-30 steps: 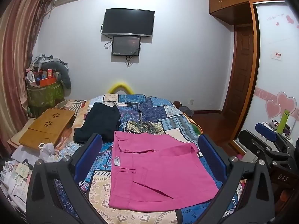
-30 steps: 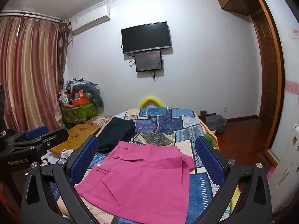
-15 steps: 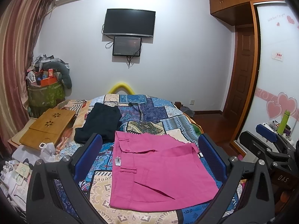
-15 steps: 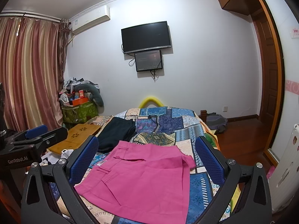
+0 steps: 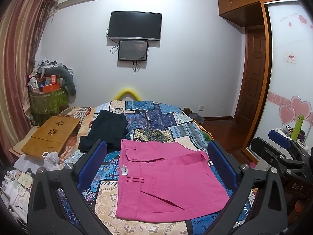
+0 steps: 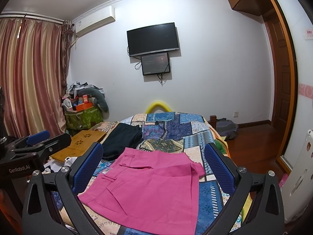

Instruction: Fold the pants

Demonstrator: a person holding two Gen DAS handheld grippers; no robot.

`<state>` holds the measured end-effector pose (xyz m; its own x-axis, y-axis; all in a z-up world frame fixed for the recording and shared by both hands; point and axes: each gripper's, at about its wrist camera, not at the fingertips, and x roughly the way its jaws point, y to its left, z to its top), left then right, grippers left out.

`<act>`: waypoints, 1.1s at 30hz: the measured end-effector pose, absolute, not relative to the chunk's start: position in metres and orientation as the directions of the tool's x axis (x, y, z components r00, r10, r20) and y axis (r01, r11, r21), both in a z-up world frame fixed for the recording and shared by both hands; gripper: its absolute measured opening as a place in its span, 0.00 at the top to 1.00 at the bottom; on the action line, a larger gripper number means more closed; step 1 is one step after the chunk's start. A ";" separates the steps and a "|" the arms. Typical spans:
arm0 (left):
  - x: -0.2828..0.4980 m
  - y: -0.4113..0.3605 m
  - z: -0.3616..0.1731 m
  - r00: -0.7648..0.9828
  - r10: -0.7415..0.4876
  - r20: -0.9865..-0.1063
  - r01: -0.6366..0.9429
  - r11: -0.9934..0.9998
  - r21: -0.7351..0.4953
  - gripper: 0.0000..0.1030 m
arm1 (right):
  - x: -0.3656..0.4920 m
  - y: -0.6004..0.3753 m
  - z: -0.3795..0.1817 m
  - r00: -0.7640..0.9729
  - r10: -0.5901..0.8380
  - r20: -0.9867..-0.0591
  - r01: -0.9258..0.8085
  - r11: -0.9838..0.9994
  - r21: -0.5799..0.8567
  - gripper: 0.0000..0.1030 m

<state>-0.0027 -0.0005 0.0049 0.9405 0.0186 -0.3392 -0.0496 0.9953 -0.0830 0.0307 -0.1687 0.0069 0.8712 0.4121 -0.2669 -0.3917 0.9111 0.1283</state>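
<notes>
Pink pants (image 5: 166, 178) lie folded into a flat rectangle on the patchwork bedspread (image 5: 156, 121), waistband and white label to the left. They also show in the right wrist view (image 6: 148, 188). My left gripper (image 5: 156, 162) is open and empty, held above the near part of the pants. My right gripper (image 6: 153, 160) is open and empty, held above them from the right. The right gripper's body (image 5: 283, 156) shows at the right of the left wrist view, the left one's body (image 6: 29, 152) at the left of the right wrist view.
Dark folded pants (image 5: 106, 131) lie on the bed behind the pink ones. A wooden lap desk (image 5: 50, 135) and clutter sit left of the bed. A green bin (image 5: 49, 101) stands in the corner. A door (image 5: 252, 82) and wooden floor are right.
Both grippers stay open and nearly still. The left wrist view has drifted slightly; the pink pants have not moved.
</notes>
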 end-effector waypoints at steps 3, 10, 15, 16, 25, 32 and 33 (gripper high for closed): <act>-0.003 -0.001 0.005 0.940 0.014 -0.340 -0.046 0.995 -0.088 0.00 | 0.031 -0.169 0.007 0.871 0.413 -0.267 -0.393 0.911 0.127 0.00; -0.002 -0.001 0.006 0.941 0.014 -0.339 -0.046 0.995 -0.087 0.00 | 0.030 -0.170 0.008 0.871 0.413 -0.266 -0.392 0.911 0.129 0.00; -0.001 -0.001 0.005 0.941 0.013 -0.338 -0.044 0.995 -0.085 0.00 | 0.029 -0.170 0.009 0.871 0.412 -0.267 -0.392 0.911 0.128 0.00; -0.001 -0.001 0.004 0.941 0.013 -0.337 -0.044 0.995 -0.084 0.00 | 0.030 -0.170 0.009 0.871 0.412 -0.267 -0.392 0.911 0.128 0.00; -0.002 -0.002 0.002 0.944 0.011 -0.331 -0.040 0.996 -0.080 0.00 | 0.030 -0.171 0.011 0.872 0.411 -0.266 -0.390 0.912 0.129 0.00; -0.002 -0.002 0.002 0.944 0.011 -0.330 -0.039 0.996 -0.079 0.00 | 0.030 -0.172 0.011 0.872 0.411 -0.266 -0.391 0.911 0.129 0.00; -0.002 -0.002 0.002 0.944 0.012 -0.330 -0.041 0.996 -0.079 0.00 | 0.030 -0.171 0.011 0.872 0.411 -0.265 -0.391 0.911 0.129 0.00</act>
